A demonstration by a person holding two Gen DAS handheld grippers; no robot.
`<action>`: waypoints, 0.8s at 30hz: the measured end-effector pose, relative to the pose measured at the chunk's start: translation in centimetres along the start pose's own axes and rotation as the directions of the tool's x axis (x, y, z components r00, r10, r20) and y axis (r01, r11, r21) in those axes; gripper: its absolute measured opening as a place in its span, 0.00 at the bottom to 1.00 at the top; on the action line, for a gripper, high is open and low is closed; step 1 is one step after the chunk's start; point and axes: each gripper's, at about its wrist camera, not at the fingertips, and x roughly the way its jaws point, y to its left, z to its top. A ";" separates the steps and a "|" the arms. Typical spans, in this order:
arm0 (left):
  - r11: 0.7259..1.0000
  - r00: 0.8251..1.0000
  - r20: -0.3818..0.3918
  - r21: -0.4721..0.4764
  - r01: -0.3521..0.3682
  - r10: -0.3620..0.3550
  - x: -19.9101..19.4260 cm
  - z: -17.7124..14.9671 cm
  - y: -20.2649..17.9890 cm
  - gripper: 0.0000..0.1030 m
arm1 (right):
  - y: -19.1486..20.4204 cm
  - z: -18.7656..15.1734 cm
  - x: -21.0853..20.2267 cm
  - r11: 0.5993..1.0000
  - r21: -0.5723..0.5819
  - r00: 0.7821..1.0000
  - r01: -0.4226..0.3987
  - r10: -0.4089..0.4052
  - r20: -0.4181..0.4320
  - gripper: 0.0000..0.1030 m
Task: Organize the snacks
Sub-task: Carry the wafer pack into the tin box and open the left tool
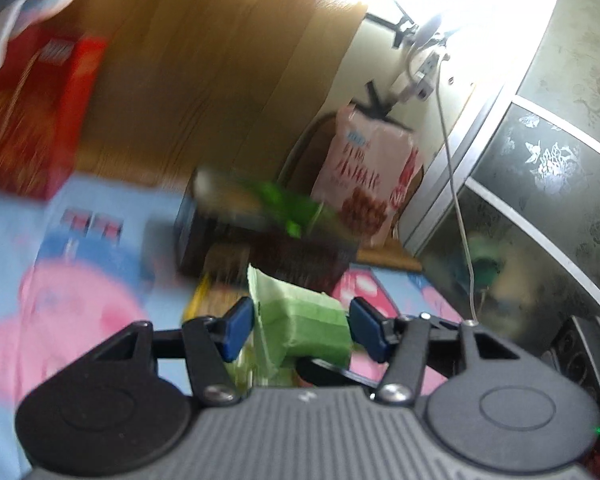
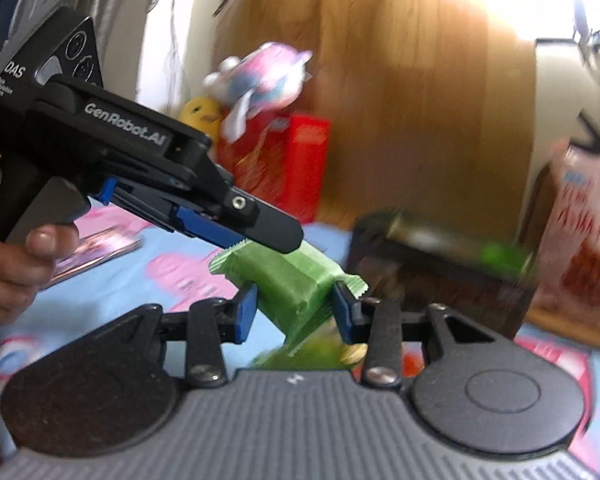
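A green wrapped snack pack (image 1: 304, 322) sits between the blue pads of my left gripper (image 1: 300, 330), which is shut on it. In the right wrist view another green snack pack (image 2: 296, 292) is clamped between the pads of my right gripper (image 2: 296, 314). The left gripper's black body (image 2: 140, 168) comes in from the left, its tip just above the far end of a green pack. A dark box (image 1: 268, 240) holding snack packets stands just beyond both grippers; it also shows in the right wrist view (image 2: 440, 276). Both views are blurred.
A red carton (image 1: 32, 120) with a plush toy (image 2: 260, 76) on top stands at the back left against a wooden board (image 1: 220, 60). A pink snack bag (image 1: 372, 176) leans at the back right. Everything rests on a blue and pink cartoon cloth (image 1: 80, 280). A small booklet (image 2: 96, 252) lies at left.
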 end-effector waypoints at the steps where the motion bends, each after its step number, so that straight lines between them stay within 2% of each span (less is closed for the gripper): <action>1: 1.000 1.000 0.011 0.013 0.003 -0.003 1.0 1.3 -0.1 0.51 | -0.6 0.6 0.4 1.000 -0.005 1.000 0.018 -0.018 0.013 0.42; 6: 1.000 0.999 0.046 0.031 0.000 -0.002 6.4 6.1 0.1 0.51 | -6.2 3.2 3.8 0.996 0.035 0.996 0.083 -0.084 0.032 0.42; 9: 1.000 0.999 0.045 0.013 -0.026 0.025 9.4 7.1 0.9 0.51 | -9.1 3.5 6.2 0.992 0.071 0.995 0.100 -0.100 0.004 0.42; 13: 0.997 0.996 0.032 -0.005 -0.083 0.083 12.5 7.3 2.1 0.51 | -11.1 3.1 9.0 0.991 0.091 0.994 0.101 -0.098 -0.044 0.42; 19: 0.992 0.994 -0.020 -0.061 -0.111 0.110 14.9 6.8 4.7 0.51 | -12.2 2.9 11.4 0.988 0.121 0.993 0.098 -0.089 -0.077 0.46; 21: 0.992 0.993 -0.006 -0.060 -0.115 0.115 14.7 6.7 4.7 0.55 | -12.3 2.7 11.8 0.985 0.141 0.992 0.097 -0.085 -0.090 0.46; 22: 0.990 0.992 -0.001 -0.058 -0.126 0.126 14.7 6.9 4.5 0.61 | -12.1 2.7 12.2 0.984 0.148 0.992 0.096 -0.082 -0.093 0.47; 24: 0.990 0.991 0.016 -0.045 -0.135 0.136 14.1 7.0 4.1 0.64 | -12.0 2.7 12.0 0.982 0.157 0.992 0.101 -0.088 -0.087 0.52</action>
